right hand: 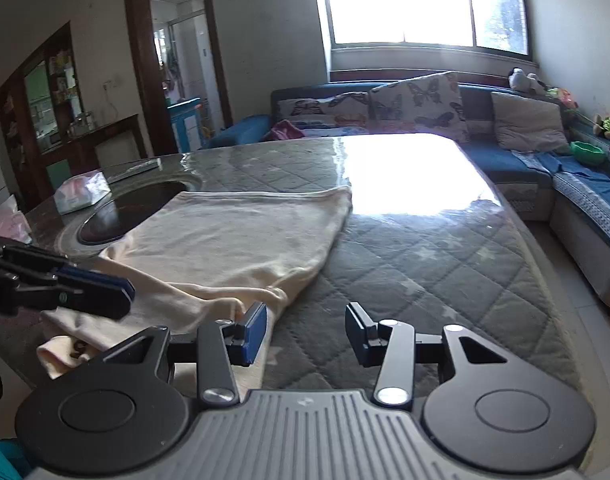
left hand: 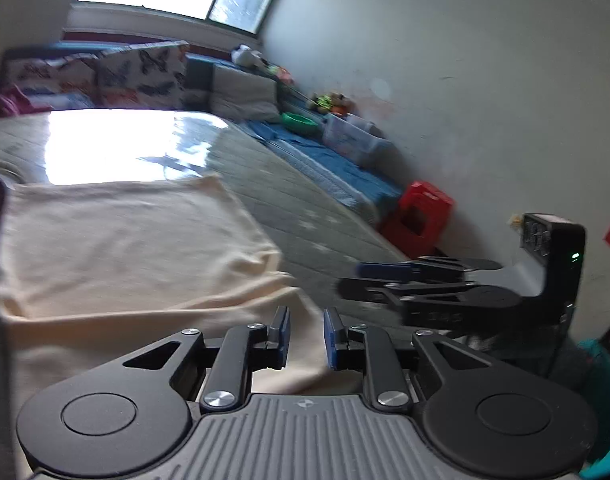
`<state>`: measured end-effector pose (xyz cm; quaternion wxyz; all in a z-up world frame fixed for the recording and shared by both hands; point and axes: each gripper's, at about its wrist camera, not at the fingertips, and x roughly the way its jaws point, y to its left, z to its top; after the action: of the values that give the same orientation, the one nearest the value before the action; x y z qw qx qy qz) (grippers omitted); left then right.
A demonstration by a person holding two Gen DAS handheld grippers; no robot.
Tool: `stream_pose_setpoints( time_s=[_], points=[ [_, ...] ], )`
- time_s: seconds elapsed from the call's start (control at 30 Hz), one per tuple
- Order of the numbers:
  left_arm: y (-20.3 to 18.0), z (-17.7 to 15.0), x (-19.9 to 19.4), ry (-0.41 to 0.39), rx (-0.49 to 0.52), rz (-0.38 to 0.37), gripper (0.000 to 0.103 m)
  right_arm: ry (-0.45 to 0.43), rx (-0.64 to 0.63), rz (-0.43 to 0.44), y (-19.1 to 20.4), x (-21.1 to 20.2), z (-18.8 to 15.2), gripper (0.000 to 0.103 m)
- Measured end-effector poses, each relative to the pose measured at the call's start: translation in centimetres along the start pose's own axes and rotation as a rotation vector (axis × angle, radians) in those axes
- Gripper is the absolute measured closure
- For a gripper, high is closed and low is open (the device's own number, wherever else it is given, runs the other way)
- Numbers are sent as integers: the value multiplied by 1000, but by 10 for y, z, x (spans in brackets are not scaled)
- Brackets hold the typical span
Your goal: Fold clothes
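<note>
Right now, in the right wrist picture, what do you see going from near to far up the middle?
Right tongs → cream folded cloth → grey quilted table cover → butterfly-print cushion → bright window.

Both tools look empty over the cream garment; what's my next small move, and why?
Probably lower the right tool onto the bunched near corner of the cream garment and close on it. Its jaws stand open with nothing between them, the left pad beside that fold. The left tool is also open above the cloth, and the near edge lies rumpled on the quilted table cover.
</note>
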<state>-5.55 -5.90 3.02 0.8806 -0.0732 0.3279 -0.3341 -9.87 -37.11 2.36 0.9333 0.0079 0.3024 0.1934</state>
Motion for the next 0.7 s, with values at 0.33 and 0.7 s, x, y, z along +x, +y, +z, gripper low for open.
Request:
stream_pose_setpoints(
  time_s=[0.33, 0.7],
  points=[
    [72, -35, -45, 24, -111, 229, 84, 62, -83, 87, 34, 36, 6, 60],
    [74, -10, -30, -25, -30, 201, 83, 76, -143, 56, 44, 37, 5, 86]
  ],
)
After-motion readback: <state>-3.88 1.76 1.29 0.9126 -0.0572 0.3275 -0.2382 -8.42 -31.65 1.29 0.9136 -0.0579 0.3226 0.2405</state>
